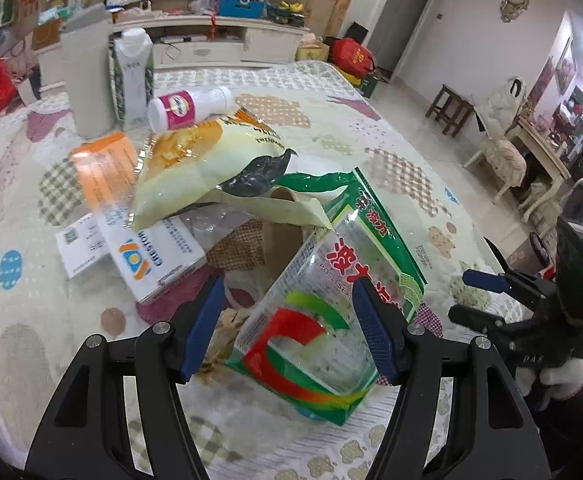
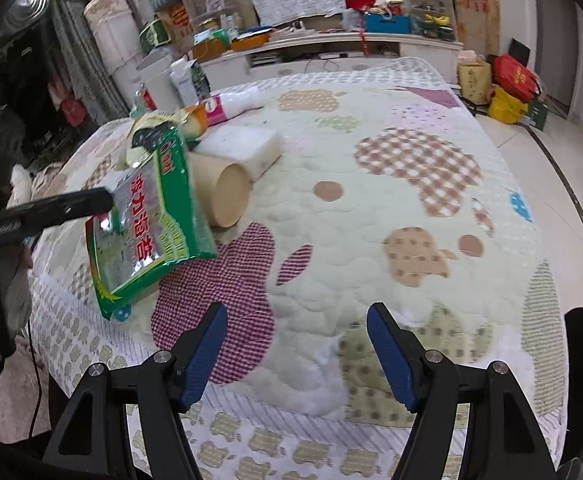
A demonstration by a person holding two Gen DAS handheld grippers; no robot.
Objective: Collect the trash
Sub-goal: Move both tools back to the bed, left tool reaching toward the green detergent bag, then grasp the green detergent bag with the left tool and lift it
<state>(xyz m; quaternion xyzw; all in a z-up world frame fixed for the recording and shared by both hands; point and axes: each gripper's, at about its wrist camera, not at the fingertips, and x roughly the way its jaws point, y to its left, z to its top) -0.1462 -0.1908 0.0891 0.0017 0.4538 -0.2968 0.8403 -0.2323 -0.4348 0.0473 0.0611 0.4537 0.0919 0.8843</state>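
Observation:
A green and clear seaweed snack bag (image 1: 323,304) lies tilted on the quilted table, between the spread fingers of my open left gripper (image 1: 287,324); it also shows in the right wrist view (image 2: 147,232), with a left finger (image 2: 51,208) against it. Behind it lie a cardboard tube (image 1: 279,236), a yellow chip bag (image 1: 207,164), a white box (image 1: 147,252), an orange packet (image 1: 105,172) and a pink-labelled bottle (image 1: 189,108). My right gripper (image 2: 297,356) is open and empty over the table's near edge, apart from the trash.
A milk carton (image 1: 131,76) and a tall grey box (image 1: 85,80) stand at the table's far left. A white foam block (image 2: 243,148) lies behind the tube (image 2: 223,192). The table's edge (image 2: 291,432) runs just under my right gripper. Furniture and floor lie beyond.

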